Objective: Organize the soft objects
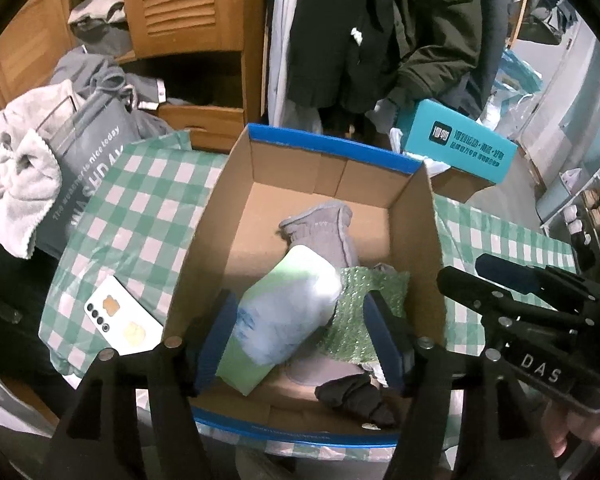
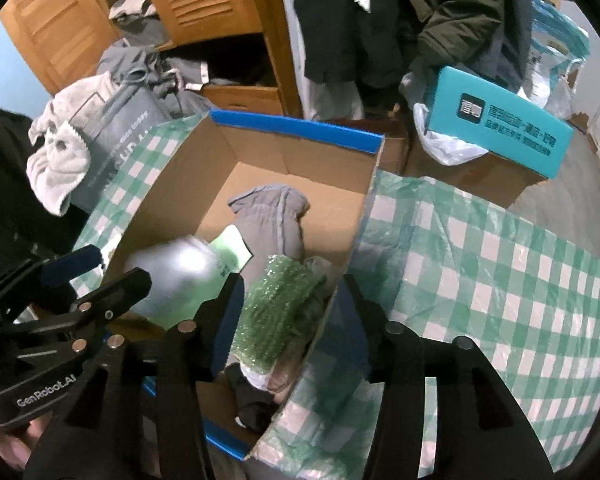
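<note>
An open cardboard box with a blue rim stands on a green checked cloth. Inside lie a grey sock, a soft green-and-white pack, green bubble wrap and a dark sock. My left gripper is open over the box, with the blurred pack loose between its fingers. My right gripper is open too, astride the bubble wrap and the box's right wall. Each gripper shows in the other's view, left and right.
A white phone lies on the cloth left of the box. A grey bag with a pale towel stands further left. Behind are a wooden wardrobe, hanging dark coats and a teal carton.
</note>
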A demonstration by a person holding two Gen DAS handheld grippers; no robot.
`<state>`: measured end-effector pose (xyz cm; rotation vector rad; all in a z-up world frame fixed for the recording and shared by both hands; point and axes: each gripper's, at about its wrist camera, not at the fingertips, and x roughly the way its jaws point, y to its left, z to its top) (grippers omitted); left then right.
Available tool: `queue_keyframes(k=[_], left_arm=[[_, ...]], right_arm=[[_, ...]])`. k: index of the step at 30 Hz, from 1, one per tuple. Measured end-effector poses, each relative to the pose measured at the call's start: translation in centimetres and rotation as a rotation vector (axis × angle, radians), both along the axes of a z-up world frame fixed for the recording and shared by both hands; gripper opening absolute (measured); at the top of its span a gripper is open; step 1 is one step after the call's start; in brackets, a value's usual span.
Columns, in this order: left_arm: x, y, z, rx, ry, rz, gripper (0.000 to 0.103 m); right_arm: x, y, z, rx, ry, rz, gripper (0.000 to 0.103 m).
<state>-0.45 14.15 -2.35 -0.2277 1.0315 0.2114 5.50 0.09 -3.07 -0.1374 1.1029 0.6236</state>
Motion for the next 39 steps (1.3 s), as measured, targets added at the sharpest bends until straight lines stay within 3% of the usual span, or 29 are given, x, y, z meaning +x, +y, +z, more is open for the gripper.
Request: queue_keyframes(k=[7,27,30,39], left_arm=[[-0.3,-0.6,1.4,-0.006,-0.034,-0.013,0.071],[-0.7,-5.2,4.3,0.036,-0.108,-0.135,0.071],[-0.8,-6.2,4.7,0.060,-0.126,-0.154,0.083],[-0.3,-8.2,5.1,0.074,-0.140,-0.193,0.083]], right_arm=[[-0.4,-1.9,1.5,0.002,-0.036,-0.034,0.062],[-1.9,-7.0,4.2,0.010,-0.107,-0.062,0.064],[-2.0,-7.9,4.2,0.014,-0.107,-0.072,0.064],[-2.0,-10.1,4.3,0.018,-0.108,-0.108,0.064]])
